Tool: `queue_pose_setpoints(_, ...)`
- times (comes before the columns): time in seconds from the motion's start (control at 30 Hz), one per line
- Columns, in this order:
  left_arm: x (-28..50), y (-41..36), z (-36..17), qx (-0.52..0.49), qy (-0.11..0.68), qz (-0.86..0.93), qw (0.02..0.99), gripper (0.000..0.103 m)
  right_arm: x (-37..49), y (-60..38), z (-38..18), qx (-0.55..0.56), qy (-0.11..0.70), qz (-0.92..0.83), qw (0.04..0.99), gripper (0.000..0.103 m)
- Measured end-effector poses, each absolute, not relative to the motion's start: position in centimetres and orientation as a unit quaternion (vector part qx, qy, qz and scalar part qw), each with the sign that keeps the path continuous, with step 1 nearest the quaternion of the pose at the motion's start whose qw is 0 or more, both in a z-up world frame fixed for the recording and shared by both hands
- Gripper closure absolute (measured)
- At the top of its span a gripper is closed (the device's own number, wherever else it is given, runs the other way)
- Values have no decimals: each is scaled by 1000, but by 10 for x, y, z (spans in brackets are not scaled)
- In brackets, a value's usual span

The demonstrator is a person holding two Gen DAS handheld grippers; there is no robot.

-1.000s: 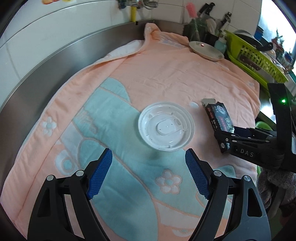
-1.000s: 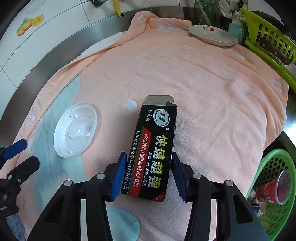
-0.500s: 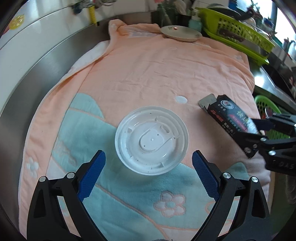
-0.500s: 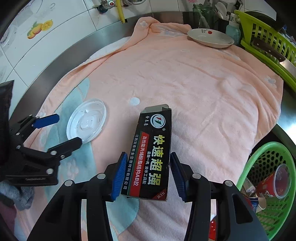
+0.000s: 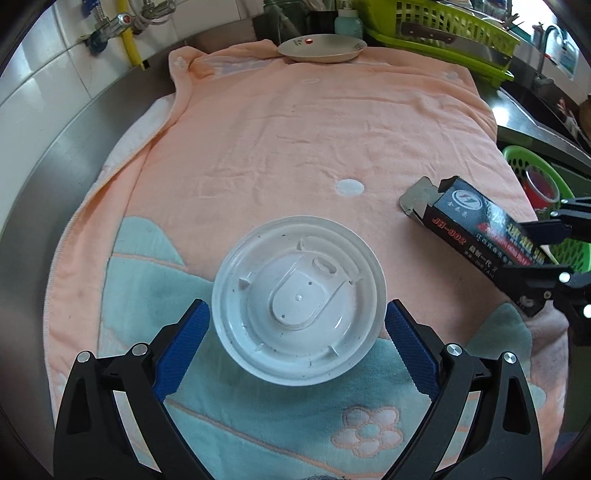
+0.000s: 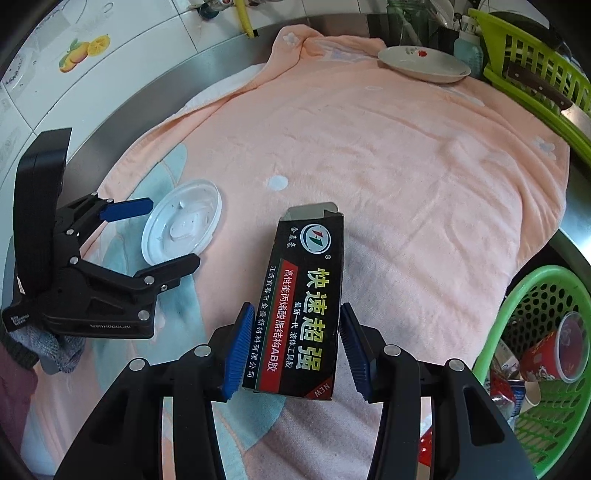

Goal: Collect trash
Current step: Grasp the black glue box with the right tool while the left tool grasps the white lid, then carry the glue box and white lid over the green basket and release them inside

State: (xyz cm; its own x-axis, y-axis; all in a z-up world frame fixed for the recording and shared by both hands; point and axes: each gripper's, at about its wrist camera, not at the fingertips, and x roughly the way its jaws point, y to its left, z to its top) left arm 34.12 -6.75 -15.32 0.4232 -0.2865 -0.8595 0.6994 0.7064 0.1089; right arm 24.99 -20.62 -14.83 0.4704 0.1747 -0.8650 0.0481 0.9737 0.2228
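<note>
My left gripper (image 5: 298, 334) points steeply down at the towel (image 5: 295, 147), its blue pads (image 5: 184, 343) spread wide on either side of the white lid (image 5: 299, 299); the lid lies flat on the towel's teal patch, underside up, between the pads, and I cannot tell whether either pad touches its rim. My right gripper (image 6: 295, 347) has its pads (image 6: 238, 347) pressed narrow against the two long sides of the black box (image 6: 303, 310), which I hold tilted, its open flap end away from me and lifted clear of the towel. In the left view the box (image 5: 476, 236) sits well to the right of the lid, apart from it. A small white disc (image 5: 349, 187) lies on the pink cloth between lid and box, farther back. A plate (image 5: 321, 48) rests on the towel's far edge, beside a green rack (image 5: 443, 33) holding a knife (image 6: 535, 88). Below the counter's right edge stands a green basket (image 6: 517, 295) containing a red cup (image 6: 554, 354) and other scraps. A grey-gloved hand (image 6: 55, 343) holds the left gripper.
</note>
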Motion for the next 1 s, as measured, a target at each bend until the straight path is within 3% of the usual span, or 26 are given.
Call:
queue_pose_setpoints(0.3,350,-66,-156,222,443,-316,809,11,257,-202,-157,106,520,27,847,49)
queue_pose_setpoints(0.4,347,-68,-157,235,434,-315,811,14,260,-204,-158,112,519,22,847,51)
queue_pose_setpoints(0.47,345,-69,-156,236,430,-319,811,16,259,-204,-157,113,517,22,848,59)
queue_pose_setpoints(1.0,307,-72,-129,208,406,-309,834,18,204,-262,-132,128,485,-34,865,60)
